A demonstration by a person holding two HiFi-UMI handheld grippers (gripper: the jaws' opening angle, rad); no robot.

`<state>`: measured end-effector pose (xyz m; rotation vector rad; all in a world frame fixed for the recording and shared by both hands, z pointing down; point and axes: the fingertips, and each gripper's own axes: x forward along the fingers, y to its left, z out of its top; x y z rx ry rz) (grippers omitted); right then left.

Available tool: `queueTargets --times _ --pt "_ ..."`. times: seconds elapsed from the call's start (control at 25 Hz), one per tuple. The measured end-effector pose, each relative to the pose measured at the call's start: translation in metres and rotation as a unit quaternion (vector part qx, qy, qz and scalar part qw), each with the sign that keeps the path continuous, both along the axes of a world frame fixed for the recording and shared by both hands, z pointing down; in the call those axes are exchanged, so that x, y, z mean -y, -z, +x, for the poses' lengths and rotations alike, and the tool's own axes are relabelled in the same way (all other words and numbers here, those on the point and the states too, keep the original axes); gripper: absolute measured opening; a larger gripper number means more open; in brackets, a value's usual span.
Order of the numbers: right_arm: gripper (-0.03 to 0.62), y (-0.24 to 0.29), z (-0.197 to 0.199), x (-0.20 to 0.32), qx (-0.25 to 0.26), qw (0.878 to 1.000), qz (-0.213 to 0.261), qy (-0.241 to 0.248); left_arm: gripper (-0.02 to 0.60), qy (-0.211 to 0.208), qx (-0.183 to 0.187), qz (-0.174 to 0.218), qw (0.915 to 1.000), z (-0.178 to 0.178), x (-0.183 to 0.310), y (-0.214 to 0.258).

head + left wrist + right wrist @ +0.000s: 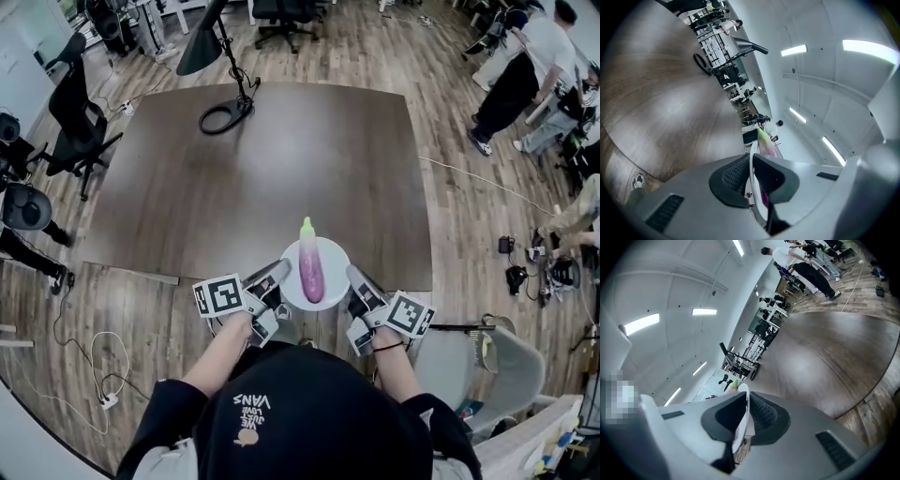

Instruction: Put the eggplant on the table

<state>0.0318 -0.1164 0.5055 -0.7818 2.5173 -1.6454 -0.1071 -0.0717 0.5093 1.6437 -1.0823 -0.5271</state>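
A purple eggplant [310, 263] with a pale green tip lies on a white plate [333, 253], which hangs over the near edge of the dark brown table [253, 178]. My left gripper [284, 273] is shut on the plate's left rim, and my right gripper [352, 275] is shut on its right rim. In the left gripper view the plate's thin white rim [752, 164] runs between the ribbed pads, with the eggplant [765, 140] showing beyond. The right gripper view shows the plate rim [743, 416] clamped the same way, the eggplant's green tip [734, 383] peeking over it.
A black desk lamp [217, 56] with a ring base stands at the table's far side. Black office chairs [80, 117] stand at the left and far end. People [525, 66] stand at the upper right. A light grey chair [497, 370] and cables lie on the wood floor nearby.
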Motion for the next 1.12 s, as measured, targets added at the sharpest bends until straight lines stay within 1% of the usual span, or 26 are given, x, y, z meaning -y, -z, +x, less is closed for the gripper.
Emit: queueTargets --times 0.08,0.32,0.48,0.56,0.68,0.8,1.12 --pt "0.032 0.000 -0.004 0.012 -0.008 1.000 0.002 -0.010 0.026 -0.011 0.000 0.002 0.9999 -0.007 0.015 0.002" --pt "0.032 0.013 -0.033 0.045 0.031 0.999 0.019 -0.028 0.026 -0.035 0.007 0.014 0.9993 -0.030 0.054 0.010" --pt "0.032 0.001 -0.037 0.059 -0.001 0.999 0.008 -0.050 0.026 -0.050 0.011 0.012 0.9986 -0.042 0.073 0.008" --pt "0.032 0.001 -0.047 0.064 0.004 0.998 0.008 -0.056 0.026 -0.055 0.011 0.009 0.9984 -0.050 0.080 0.005" --pt "0.032 -0.008 -0.052 0.071 -0.007 0.998 0.000 -0.066 0.026 -0.064 0.011 0.007 0.9979 -0.058 0.089 0.001" --pt "0.032 -0.007 -0.057 0.084 0.013 0.998 0.007 -0.061 0.026 -0.069 0.014 0.008 0.9975 -0.059 0.101 -0.003" --pt "0.032 -0.018 -0.054 0.117 0.005 0.999 0.004 -0.052 0.026 -0.064 0.032 0.026 0.9971 -0.057 0.135 -0.008"
